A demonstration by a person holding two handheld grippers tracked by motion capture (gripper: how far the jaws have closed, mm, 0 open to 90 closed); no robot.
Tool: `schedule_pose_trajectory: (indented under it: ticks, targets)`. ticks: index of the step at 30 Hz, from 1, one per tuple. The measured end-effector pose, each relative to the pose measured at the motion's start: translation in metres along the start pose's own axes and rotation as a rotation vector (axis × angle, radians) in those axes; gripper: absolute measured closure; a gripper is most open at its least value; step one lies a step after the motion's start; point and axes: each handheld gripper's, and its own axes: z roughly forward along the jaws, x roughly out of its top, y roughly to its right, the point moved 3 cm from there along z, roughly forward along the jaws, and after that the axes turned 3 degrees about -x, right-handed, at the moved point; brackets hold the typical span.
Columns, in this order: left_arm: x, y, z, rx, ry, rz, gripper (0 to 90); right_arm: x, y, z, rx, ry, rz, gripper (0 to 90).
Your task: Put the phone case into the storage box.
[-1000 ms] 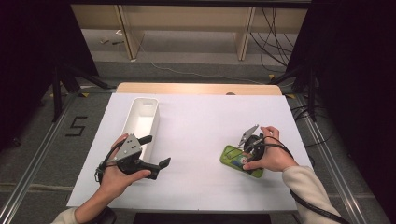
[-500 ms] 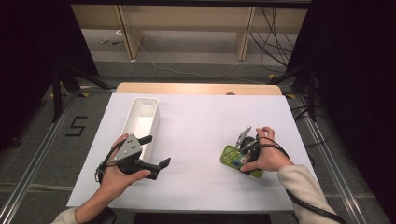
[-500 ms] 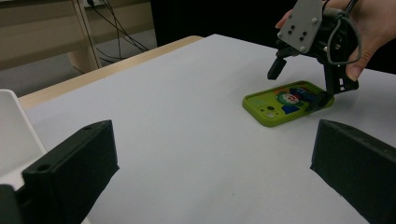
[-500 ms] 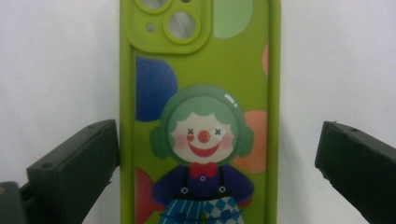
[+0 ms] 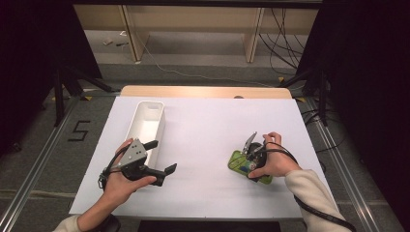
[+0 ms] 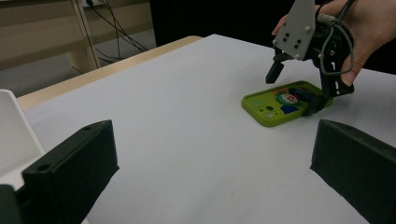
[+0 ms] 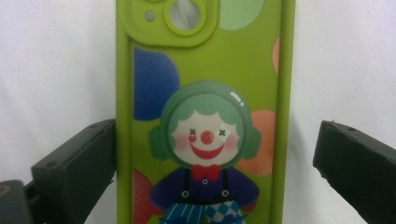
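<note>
The right gripper (image 5: pixel 252 161) is hovering with jaws wide, straddling the green case (image 7: pixel 201 112) at lower right of the high view; the case's long axis is running between them. The left gripper (image 5: pixel 159 157), also wide open, is waiting far off.

High view: flat overhead light, the white rectangular table top (image 5: pixel 212 145) bright and near blown out; surroundings fall off to near black at both sides. Shadows under the hands soft and short. Image slightly soft, low detail.

Left gripper view: even light, black near jaws blurred at the bottom, the lime-green clown-print phone case (image 6: pixel 285 103) farther off reasonably sharp. Faint shadow under it.

Right gripper view: very close, case print soft, probably inside focus range. White surface around it washed out, jaws dark and lacking detail. No hard glare.
</note>
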Motion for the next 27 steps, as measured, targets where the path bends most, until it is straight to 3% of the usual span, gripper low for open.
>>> schedule_pose_trajectory:
  ticks: [27]
  targets:
    - [-0.0001, 0.0003, 0.0001, -0.002, 0.0, 0.0, 0.0, 0.0059, 0.0018, 0.0017, 0.036, -0.056, -0.03, 4.3]
